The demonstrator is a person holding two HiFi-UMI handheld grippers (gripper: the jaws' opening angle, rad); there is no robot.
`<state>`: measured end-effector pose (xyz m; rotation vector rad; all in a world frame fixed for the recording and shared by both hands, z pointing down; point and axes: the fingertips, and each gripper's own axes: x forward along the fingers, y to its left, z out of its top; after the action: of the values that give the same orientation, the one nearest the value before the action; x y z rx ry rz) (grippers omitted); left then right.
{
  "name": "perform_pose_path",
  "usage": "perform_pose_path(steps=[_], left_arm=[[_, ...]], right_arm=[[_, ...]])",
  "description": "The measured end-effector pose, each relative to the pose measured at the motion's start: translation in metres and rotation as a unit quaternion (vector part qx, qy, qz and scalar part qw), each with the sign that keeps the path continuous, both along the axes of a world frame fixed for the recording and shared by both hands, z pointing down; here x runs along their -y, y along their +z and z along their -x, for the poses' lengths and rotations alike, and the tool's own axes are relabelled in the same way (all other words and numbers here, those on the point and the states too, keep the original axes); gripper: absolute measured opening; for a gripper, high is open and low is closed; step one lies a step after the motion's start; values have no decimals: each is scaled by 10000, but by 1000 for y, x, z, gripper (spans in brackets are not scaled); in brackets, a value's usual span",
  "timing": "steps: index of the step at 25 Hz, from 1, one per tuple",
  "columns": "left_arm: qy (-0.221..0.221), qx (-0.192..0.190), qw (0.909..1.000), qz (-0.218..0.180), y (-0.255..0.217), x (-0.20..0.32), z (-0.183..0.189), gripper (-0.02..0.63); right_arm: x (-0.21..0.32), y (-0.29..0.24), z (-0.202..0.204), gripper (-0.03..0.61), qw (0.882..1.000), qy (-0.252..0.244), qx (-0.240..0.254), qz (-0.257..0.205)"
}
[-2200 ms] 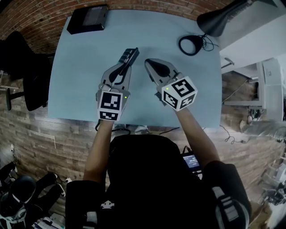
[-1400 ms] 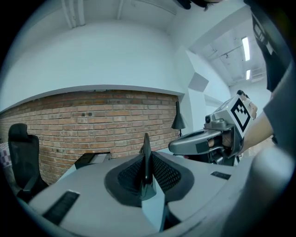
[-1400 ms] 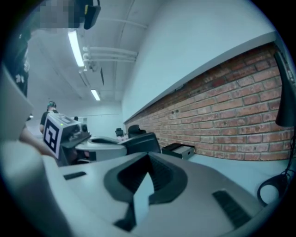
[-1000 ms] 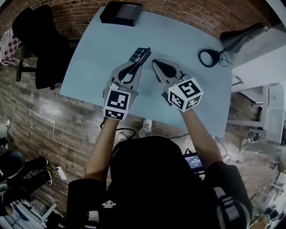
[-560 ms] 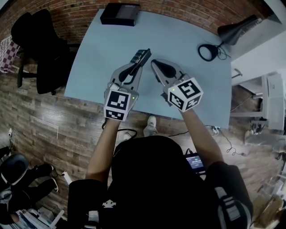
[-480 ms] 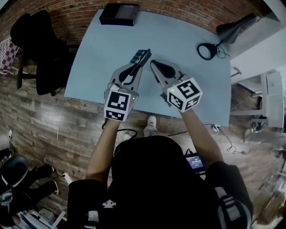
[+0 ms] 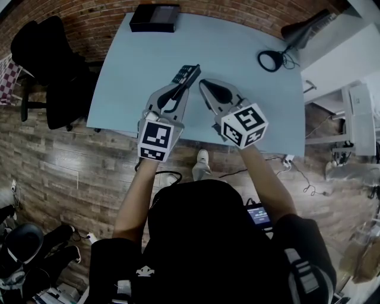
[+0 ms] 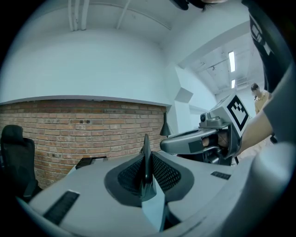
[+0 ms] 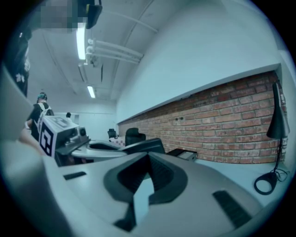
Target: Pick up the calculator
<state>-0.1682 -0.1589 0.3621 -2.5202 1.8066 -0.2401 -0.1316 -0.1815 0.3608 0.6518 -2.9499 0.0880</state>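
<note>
Left gripper (image 7: 180, 84) is clamped on the calculator (image 7: 186, 73): its own view shows the pads pressed on both faces of the dark slab, which sits edge-on, upright, and pokes out past the tips. From the right gripper view the calculator looks clear of the table (image 7: 237, 35), with the brick wall (image 8: 69, 129) behind it. Right gripper (image 7: 203, 84) is just beside the left one, on its right, pointing roughly the same way. Its jaws are together at the tips with nothing between them. Both grippers run near level over the near half of the table, marker cubes toward the person. Straight ahead of the left jaws, well apart, a black box (image 7: 154, 18) lies at the table's far edge by the wall. Ahead and to the right of the right gripper, a black desk lamp (image 7: 300, 31) has its ring base (image 7: 268, 60) on the far right corner of the table. Left of the left gripper, off the table, a black office chair (image 7: 50, 65) stands on the wood floor (image 7: 71, 166).
</note>
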Motion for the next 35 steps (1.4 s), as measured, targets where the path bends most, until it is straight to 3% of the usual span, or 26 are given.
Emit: perform_pose_path(steps=[17,35], left_arm=[[107,22,9998,-179,-6,-65,6,54],[366,-41,9988,-310,-9,-99,-12,54]], right_arm=[[-66,-3,0,-9,9999,139,28,-94],[-99,5,-31,-8,9986,524,-42,-89]])
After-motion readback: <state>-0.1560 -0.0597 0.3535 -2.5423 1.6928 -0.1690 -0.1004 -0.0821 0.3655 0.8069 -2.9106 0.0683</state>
